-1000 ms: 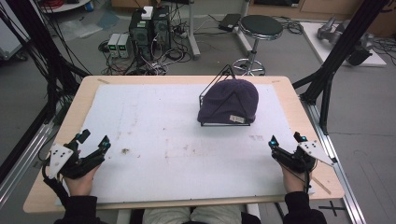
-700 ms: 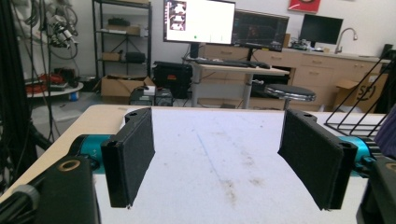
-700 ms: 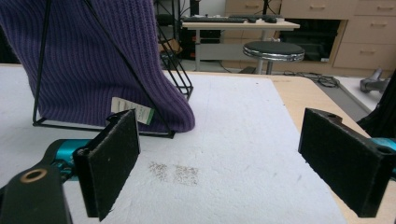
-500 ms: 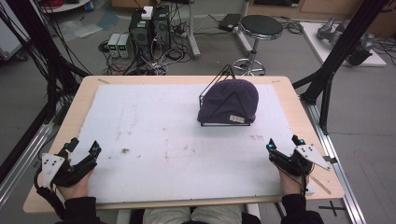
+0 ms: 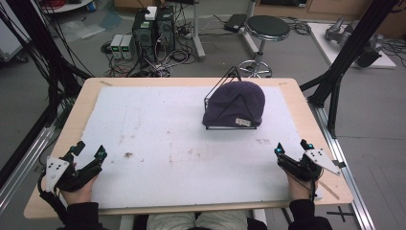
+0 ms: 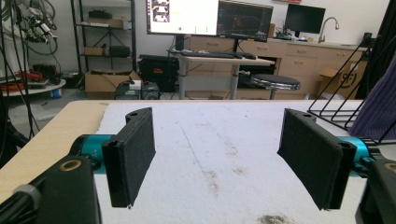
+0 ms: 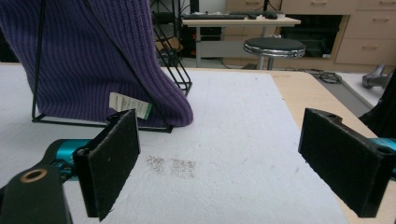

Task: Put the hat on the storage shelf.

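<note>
Two grippers wait wide apart at the near edge of our table (image 5: 191, 81).

We hold the left gripper (image 5: 88, 152) by the near left corner and the right gripper (image 5: 293, 147) by the near right corner, both with jaws spread wide and nothing between them. Our purple beanie (image 5: 235, 106) sits draped over a black wire stand (image 5: 221, 84) toward the far right of the tabletop, well apart from both grippers.

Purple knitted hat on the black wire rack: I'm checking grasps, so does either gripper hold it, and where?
Nothing is held. The left gripper and right gripper are open, apart from the purple knitted hat.
</note>
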Available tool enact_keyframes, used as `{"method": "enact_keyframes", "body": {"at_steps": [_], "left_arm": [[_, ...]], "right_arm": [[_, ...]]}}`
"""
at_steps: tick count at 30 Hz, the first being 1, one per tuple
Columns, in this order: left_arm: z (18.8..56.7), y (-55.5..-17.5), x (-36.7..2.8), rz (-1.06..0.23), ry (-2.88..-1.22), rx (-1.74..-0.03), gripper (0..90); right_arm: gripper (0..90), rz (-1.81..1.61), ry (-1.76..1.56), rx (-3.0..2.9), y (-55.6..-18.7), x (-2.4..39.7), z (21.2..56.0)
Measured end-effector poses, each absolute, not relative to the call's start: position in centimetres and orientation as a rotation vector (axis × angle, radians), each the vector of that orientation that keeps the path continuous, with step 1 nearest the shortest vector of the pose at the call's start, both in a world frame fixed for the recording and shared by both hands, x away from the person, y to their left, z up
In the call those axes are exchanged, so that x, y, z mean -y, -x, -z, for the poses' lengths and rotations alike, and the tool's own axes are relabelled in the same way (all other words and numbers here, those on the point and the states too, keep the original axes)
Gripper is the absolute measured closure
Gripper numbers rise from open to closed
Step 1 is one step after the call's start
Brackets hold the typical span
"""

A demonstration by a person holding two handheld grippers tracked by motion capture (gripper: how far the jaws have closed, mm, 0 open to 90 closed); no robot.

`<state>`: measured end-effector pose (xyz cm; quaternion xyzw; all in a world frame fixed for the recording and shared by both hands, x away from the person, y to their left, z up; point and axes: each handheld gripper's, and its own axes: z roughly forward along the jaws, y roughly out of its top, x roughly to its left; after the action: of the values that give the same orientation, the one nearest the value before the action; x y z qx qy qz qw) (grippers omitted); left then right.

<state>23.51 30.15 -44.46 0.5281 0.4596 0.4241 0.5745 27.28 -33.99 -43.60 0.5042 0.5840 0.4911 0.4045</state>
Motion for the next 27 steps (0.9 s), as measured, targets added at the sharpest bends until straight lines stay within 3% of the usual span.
{"method": "enact_keyframes", "body": {"at_steps": [27], "left_arm": [[44.58,-23.76,-30.00,-0.972,-1.257,-1.073,27.3]], "right_arm": [[11.9,-1.240,-1.295,-1.498,-27.44,34.11,43.76]]}}
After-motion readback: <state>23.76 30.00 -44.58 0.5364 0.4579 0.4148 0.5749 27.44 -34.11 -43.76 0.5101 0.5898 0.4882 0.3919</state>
